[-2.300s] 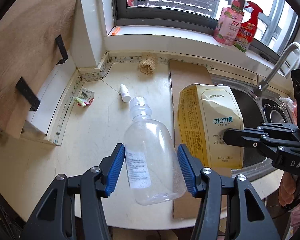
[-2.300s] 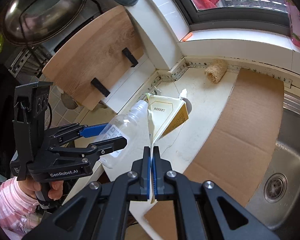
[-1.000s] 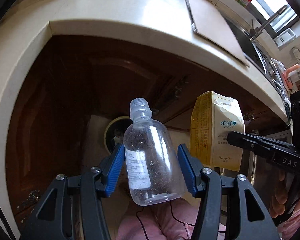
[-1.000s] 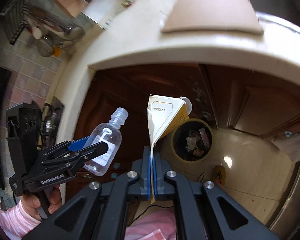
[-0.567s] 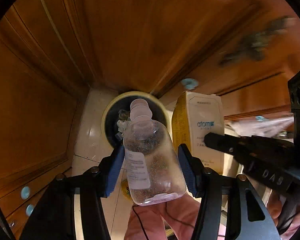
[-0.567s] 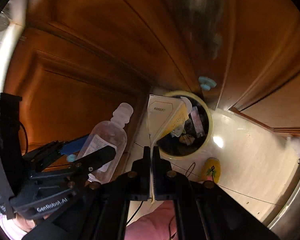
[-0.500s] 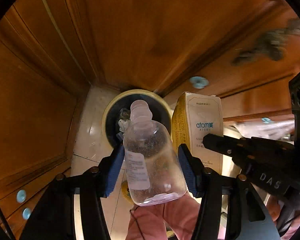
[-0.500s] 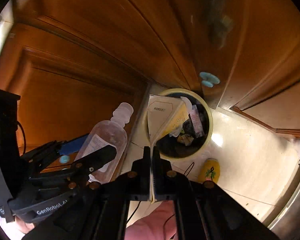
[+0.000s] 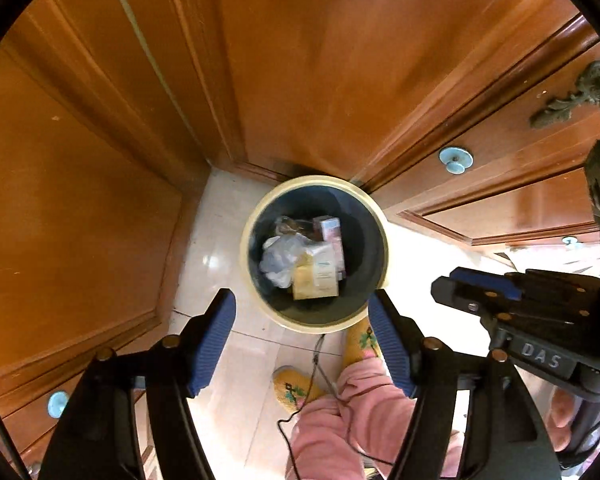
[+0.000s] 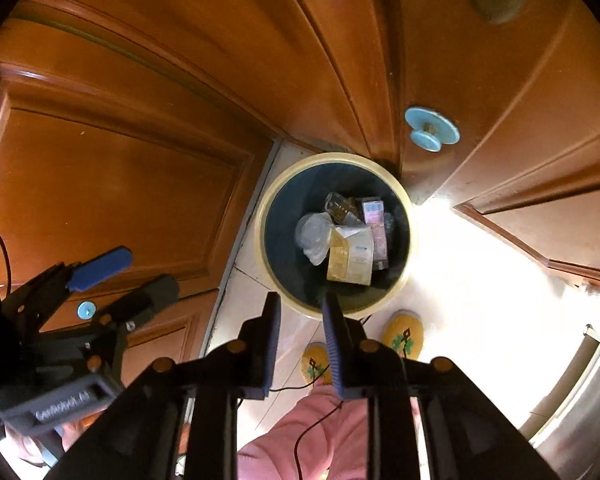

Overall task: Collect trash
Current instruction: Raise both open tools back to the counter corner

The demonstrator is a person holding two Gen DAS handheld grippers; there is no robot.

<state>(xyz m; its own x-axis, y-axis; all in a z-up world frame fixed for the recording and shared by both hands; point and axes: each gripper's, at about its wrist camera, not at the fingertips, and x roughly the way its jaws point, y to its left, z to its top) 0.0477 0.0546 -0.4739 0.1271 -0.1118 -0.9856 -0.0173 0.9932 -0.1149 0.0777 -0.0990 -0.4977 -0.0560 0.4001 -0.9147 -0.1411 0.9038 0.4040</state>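
Both claws hang over the bin (image 9: 256, 216) on the tiled floor. The left claw (image 9: 302, 306) has just been opening: its blue pads stand wide apart with nothing between them. The right claw (image 10: 300, 308) has also just been opening, with a narrow, empty gap. Directly below them, the yellow pouch (image 10: 350, 260) and the clear bottle (image 10: 314, 234) lie inside the bin among other trash.
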